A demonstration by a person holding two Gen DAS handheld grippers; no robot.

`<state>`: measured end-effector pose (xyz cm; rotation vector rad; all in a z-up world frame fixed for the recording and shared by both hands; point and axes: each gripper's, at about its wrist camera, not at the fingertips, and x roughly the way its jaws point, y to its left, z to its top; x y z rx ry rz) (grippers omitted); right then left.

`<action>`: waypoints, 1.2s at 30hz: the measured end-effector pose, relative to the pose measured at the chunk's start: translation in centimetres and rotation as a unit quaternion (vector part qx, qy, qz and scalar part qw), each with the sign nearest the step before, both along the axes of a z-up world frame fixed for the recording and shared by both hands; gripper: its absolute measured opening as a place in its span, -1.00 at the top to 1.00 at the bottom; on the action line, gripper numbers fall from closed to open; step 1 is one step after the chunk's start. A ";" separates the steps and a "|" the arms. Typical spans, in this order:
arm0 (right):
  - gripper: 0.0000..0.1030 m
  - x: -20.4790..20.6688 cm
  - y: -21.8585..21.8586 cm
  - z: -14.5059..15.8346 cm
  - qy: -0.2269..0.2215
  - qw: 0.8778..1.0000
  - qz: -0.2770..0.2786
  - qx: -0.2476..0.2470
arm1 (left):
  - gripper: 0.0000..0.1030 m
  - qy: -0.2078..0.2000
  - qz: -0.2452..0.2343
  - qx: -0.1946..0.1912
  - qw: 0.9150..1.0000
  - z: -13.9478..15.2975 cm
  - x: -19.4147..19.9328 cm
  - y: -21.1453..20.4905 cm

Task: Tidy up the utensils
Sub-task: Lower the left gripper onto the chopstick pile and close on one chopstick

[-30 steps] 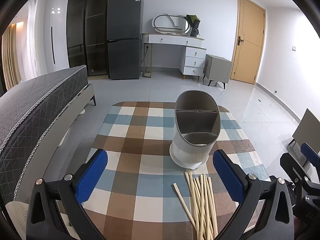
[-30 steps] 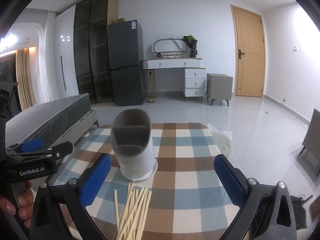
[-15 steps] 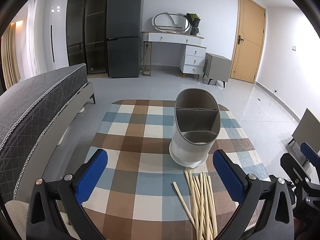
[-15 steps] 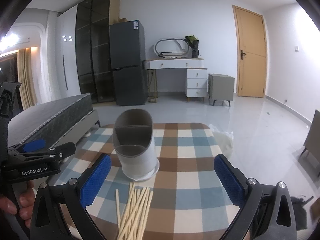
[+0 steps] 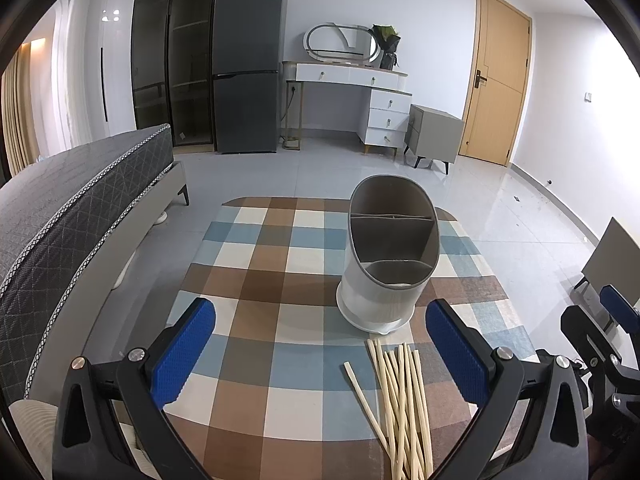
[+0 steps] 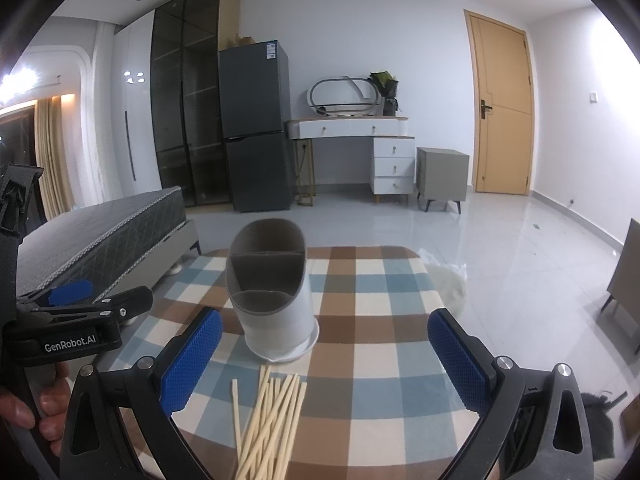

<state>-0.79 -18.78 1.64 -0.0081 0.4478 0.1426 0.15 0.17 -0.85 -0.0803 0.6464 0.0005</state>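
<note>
The chopsticks (image 5: 400,408) are laid in a loose bundle on the checked worktop (image 5: 272,264), at its near edge, with one stick lying slightly apart on the left of the bundle. In the right wrist view the same chopsticks (image 6: 270,420) are seen fanned out just in front of the holder. The utensil holder (image 5: 386,256) is stood upright on a white saucer-like base just beyond the chopstick tips; its grey interior is divided into compartments, and no utensil is seen inside. In the right wrist view the holder (image 6: 272,292) is placed left of centre on the worktop (image 6: 380,320).

The left hand-held gripper (image 5: 320,352) is held above the near worktop with its blue pads set wide apart and nothing between them. The right hand-held gripper (image 6: 324,360) is likewise spread wide and empty, above the bundle. A hand (image 6: 36,404) is seen gripping the left unit's handle at the lower left.
</note>
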 end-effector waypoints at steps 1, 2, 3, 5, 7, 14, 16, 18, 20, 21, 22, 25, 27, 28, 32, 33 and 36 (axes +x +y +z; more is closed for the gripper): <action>-1.00 0.0 0.0 0.0 0.001 1.000 0.000 0.000 | -0.98 0.003 -0.003 -0.003 1.000 0.0 0.0 0.0; -1.00 0.1 0.0 0.0 0.002 1.000 0.000 0.000 | -0.98 0.006 -0.006 -0.006 1.000 -0.1 0.1 0.0; -1.00 0.1 0.0 0.1 0.002 1.000 0.000 0.001 | -0.98 0.006 -0.005 -0.006 1.000 -0.2 0.2 0.0; -1.00 0.2 0.0 0.1 0.005 1.000 -0.001 0.001 | -0.98 0.009 -0.006 -0.005 1.000 -0.2 0.3 -0.2; -1.00 0.4 -0.1 0.0 0.014 1.000 0.003 0.009 | -0.98 0.013 -0.007 -0.008 1.000 -0.4 0.4 -0.2; -1.00 1.3 -0.7 -0.4 0.036 0.999 -0.012 0.021 | -0.98 0.088 -0.009 -0.039 0.995 -2.9 2.4 0.5; -1.00 1.7 -0.9 -0.6 0.046 0.998 -0.020 0.023 | -0.98 0.123 -0.009 -0.051 0.991 -4.3 3.2 0.7; -1.00 2.1 -1.2 -0.9 0.058 0.998 -0.026 0.027 | -0.98 0.158 -0.003 -0.062 0.986 -5.8 4.1 1.1; -1.00 2.7 -1.6 -1.3 0.075 0.996 -0.034 0.033 | -0.98 0.192 0.002 -0.074 0.979 -7.5 5.1 1.3; -1.00 2.9 -1.7 -1.5 0.081 0.995 -0.036 0.034 | -0.98 0.208 0.006 -0.075 0.975 -8.3 5.6 1.4; -1.00 3.2 -1.9 -1.7 0.088 0.995 -0.037 0.036 | -0.98 0.229 0.010 -0.078 0.970 -9.4 6.2 1.4; -1.00 3.8 -2.1 -2.3 0.108 0.993 -0.038 0.037 | -0.86 0.266 0.016 -0.082 0.960 -11.3 7.1 1.3; -1.00 4.2 -2.2 -2.6 0.120 0.991 -0.037 0.042 | -0.81 0.290 0.013 -0.084 0.953 -12.2 7.6 0.9; -1.00 4.3 -2.3 -2.7 0.124 0.991 -0.035 0.045 | -0.80 0.295 0.010 -0.084 0.952 -12.5 7.7 0.7; -1.00 4.7 -2.6 -3.1 0.142 0.988 -0.028 0.058 | -0.72 0.304 -0.006 -0.069 0.950 -13.0 8.1 -0.6; -1.00 4.9 -2.6 -3.3 0.145 0.987 -0.027 0.061 | -0.71 0.306 -0.009 -0.067 0.950 -13.1 8.1 -0.9; -1.00 5.3 -2.7 -3.6 0.155 0.985 -0.023 0.070 | -0.56 0.313 -0.011 -0.060 0.948 -13.4 8.3 -1.7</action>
